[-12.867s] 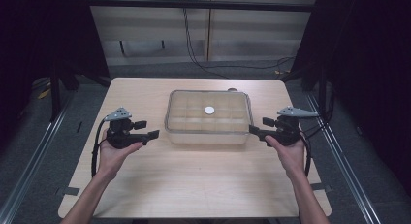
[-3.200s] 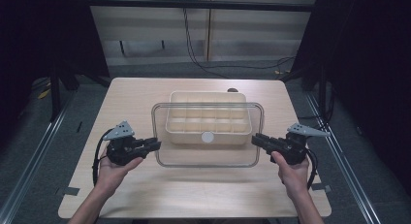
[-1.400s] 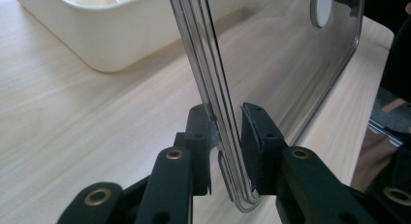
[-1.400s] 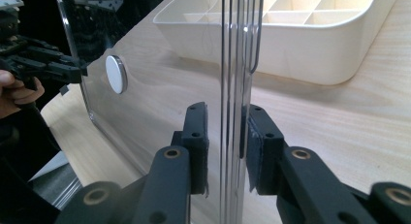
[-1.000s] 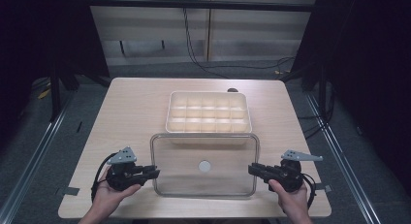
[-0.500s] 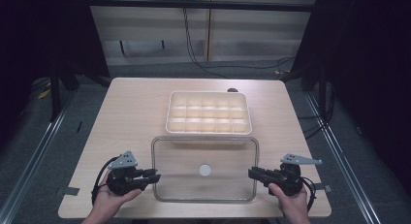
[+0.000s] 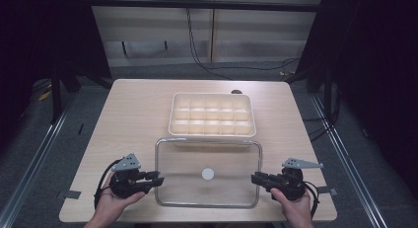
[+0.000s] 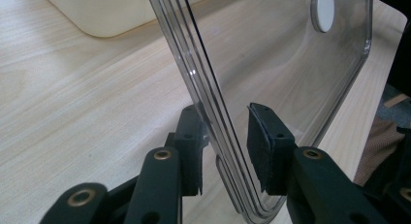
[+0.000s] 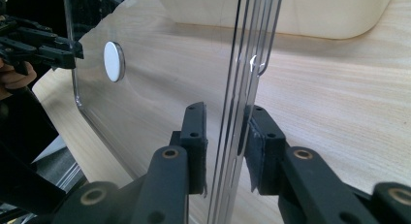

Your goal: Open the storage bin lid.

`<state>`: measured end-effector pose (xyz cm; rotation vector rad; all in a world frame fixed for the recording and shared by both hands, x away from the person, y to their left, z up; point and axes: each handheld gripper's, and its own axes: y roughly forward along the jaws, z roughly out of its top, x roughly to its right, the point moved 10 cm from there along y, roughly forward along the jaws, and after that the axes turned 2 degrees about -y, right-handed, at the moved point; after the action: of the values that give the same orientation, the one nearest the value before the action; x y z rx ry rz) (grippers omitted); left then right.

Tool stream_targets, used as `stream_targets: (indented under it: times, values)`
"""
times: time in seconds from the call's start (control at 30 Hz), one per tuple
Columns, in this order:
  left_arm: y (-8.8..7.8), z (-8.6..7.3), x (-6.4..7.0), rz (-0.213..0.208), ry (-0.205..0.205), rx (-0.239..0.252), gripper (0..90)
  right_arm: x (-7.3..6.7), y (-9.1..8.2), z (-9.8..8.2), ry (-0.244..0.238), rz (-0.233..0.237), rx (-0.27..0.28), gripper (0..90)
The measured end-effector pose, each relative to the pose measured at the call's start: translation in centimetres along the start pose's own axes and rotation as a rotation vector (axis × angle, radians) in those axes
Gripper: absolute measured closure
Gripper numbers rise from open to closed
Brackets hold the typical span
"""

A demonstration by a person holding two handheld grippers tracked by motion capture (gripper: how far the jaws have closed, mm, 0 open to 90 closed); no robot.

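Left gripper [image 8: 225, 151]: jaws have just been opening; the lid [image 7: 207, 161] rim stands between the pads, touching the left-hand pad, with a clear gap to the other. Released, not clamped. Right gripper [image 9: 225, 146]: pads close in on the lid's opposite rim from both sides, grasping it.

Against the earlier frames: the clear lid was on the box far back on the table, then came off and travelled toward the person. A second ago it sat a little farther from the near edge; half a second ago it was about where it is now. Both hands have dropped toward the near edge with it.

The lid lies between the two grippers on the near half of the table [image 7: 123, 119], its white round knob [image 7: 207, 173] midway between the fingers. Just beyond the lid's far rim sits the open cream box [image 7: 212, 115] with its grid of compartments, close to or touching the lid.

Table is pale wood grain. Around it grey floor, dark curtains either side, cables hanging at the far wall [image 7: 197, 45].
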<state>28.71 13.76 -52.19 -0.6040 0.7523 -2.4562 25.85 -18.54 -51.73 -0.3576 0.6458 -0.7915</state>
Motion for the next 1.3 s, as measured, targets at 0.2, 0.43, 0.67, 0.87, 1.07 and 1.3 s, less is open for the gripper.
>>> stream_targets:
  times: [0.2,0.43,0.67,0.87,1.07,1.3]
  values:
    - [0.1,-0.2,0.0,-0.005,-0.004,-0.006,66.0,0.2,0.4,-0.1,0.002,-0.007,-0.005,69.6]
    - [0.3,-0.5,-0.1,-0.003,-0.008,-0.02,63.9,0.3,0.8,-0.3,0.002,-0.021,-0.018,67.5]
    - [0.7,-0.8,-0.2,-0.012,-0.015,-0.042,60.8,0.6,1.3,-0.7,0.014,-0.023,-0.041,64.7]
    - [1.0,-1.1,-0.4,-0.013,-0.018,-0.062,58.6,0.6,1.8,-1.0,0.016,-0.035,-0.065,61.7]
    - [1.6,-1.2,-0.7,-0.012,-0.022,-0.084,55.7,1.0,2.3,-1.1,0.013,-0.045,-0.089,58.8]
    - [1.8,-1.3,-0.9,-0.02,-0.024,-0.095,54.1,1.4,2.9,-1.1,0.009,-0.054,-0.108,55.4]
